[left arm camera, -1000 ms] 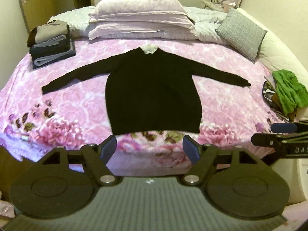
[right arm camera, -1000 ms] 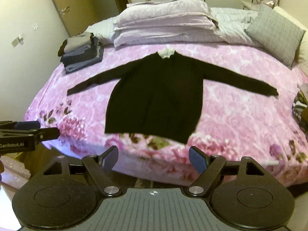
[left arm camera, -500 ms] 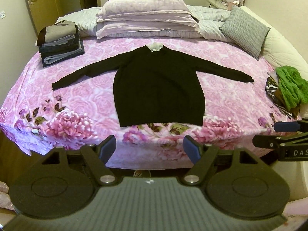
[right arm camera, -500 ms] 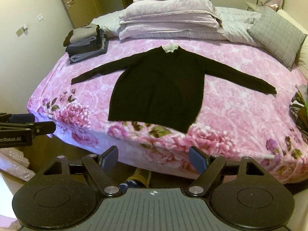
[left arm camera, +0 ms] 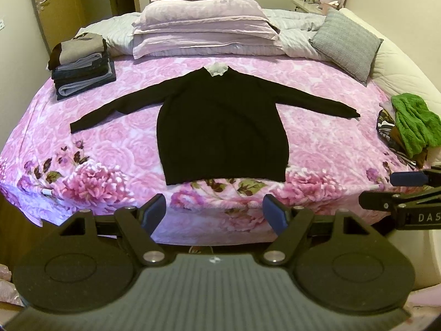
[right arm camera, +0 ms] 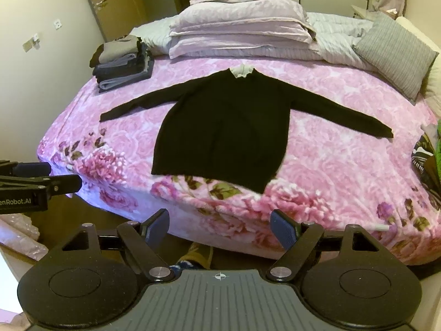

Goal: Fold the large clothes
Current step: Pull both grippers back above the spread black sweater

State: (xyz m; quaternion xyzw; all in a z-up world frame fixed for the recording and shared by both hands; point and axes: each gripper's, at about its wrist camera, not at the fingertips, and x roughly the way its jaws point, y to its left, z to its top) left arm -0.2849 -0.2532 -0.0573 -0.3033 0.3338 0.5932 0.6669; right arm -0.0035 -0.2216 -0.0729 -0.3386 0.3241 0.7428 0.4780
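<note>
A black long-sleeved sweater (left arm camera: 220,127) (right arm camera: 223,132) with a white collar lies flat on the pink floral bedspread (left arm camera: 317,138) (right arm camera: 330,165), both sleeves spread out sideways and its hem near the bed's front edge. My left gripper (left arm camera: 216,212) hangs open in front of the bed's near edge, holding nothing. My right gripper (right arm camera: 220,227) is open too, off the bed and short of the hem. The right gripper's fingers (left arm camera: 405,179) show at the right edge of the left wrist view, and the left gripper's fingers (right arm camera: 35,169) at the left edge of the right wrist view.
A stack of folded clothes (left arm camera: 81,64) (right arm camera: 122,60) sits at the bed's far left. Lilac pillows (left arm camera: 204,24) and a grey cushion (left arm camera: 347,44) lie at the head. A green garment (left arm camera: 413,124) on patterned clothes rests at the right edge. A foot (right arm camera: 195,256) shows below.
Both grippers have pulled back and risen from the bed, so the sweater and bed look smaller and more of the floor shows. The sweater has not moved.
</note>
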